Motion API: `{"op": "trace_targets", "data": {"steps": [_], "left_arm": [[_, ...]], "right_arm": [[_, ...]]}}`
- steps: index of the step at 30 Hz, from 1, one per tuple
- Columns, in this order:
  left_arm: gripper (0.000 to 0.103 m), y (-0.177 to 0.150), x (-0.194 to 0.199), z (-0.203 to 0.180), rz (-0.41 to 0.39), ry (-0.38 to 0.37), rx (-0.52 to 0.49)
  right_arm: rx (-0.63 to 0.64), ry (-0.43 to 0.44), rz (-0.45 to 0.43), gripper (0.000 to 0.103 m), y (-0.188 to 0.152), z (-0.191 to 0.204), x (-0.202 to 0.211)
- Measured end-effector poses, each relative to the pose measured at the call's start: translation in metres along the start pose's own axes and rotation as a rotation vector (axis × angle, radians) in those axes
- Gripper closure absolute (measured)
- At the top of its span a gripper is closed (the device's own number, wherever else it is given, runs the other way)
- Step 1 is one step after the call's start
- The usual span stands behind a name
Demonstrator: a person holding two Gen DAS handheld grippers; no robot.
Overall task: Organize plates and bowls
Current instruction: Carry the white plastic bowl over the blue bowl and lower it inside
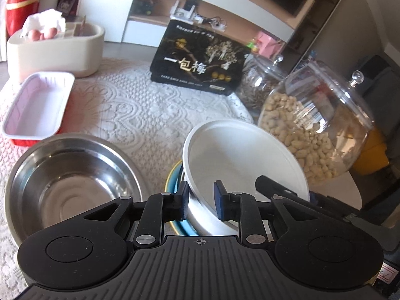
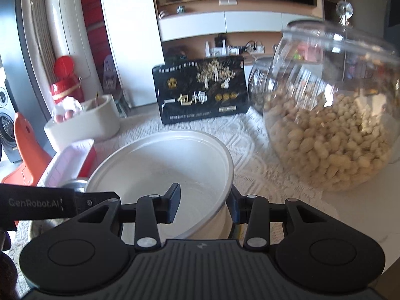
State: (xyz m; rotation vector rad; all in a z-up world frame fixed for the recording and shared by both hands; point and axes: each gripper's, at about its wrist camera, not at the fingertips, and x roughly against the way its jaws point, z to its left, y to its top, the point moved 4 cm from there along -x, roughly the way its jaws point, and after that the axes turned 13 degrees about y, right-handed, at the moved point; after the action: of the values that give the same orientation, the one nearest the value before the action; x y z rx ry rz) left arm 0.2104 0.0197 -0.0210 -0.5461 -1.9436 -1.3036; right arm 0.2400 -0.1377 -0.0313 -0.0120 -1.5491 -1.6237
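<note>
A white plastic bowl is tilted over a blue plate with a yellow rim. My left gripper straddles the bowl's near left rim, one finger inside and one outside, its jaws partly closed around the wall. My right gripper straddles the same white bowl at its right rim, with a wider gap between the fingers. A steel bowl sits empty on the lace cloth to the left.
A red tray with a white inside lies at the left. A beige tub with eggs, a black box and two glass jars, one holding peanuts, stand behind and to the right.
</note>
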Motion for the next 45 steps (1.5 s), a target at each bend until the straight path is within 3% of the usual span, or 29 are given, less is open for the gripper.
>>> {"op": "trace_targets", "data": {"steps": [5,9,23,35,37,41,45], "left_arm": [[0.077,-0.004,-0.005,0.007,0.014,-0.010,0.005],[0.074,-0.003,-0.001,0.007,0.009,-0.037,0.011],[0.072,-0.001,0.017,-0.001,-0.038,-0.049,-0.024],[0.072,0.000,0.010,0.007,-0.046,0.044,-0.042],[0.072,-0.001,0.009,0.008,-0.043,0.041,-0.040],[0.072,-0.001,0.007,0.010,-0.035,0.042,-0.040],[0.074,-0.002,0.005,0.009,-0.026,0.039,-0.042]], "right_arm": [[-0.003,-0.013,0.022,0.062,-0.005,-0.002,-0.012],[-0.025,0.011,0.016,0.051,-0.007,-0.001,-0.015],[-0.030,0.016,0.003,0.051,-0.005,-0.002,-0.009],[-0.036,0.010,-0.016,0.051,-0.004,-0.004,-0.003],[-0.036,0.007,-0.006,0.053,-0.006,-0.004,-0.006],[0.017,-0.032,0.010,0.068,-0.008,0.001,-0.010],[0.021,-0.041,0.008,0.076,-0.006,-0.002,-0.008]]}}
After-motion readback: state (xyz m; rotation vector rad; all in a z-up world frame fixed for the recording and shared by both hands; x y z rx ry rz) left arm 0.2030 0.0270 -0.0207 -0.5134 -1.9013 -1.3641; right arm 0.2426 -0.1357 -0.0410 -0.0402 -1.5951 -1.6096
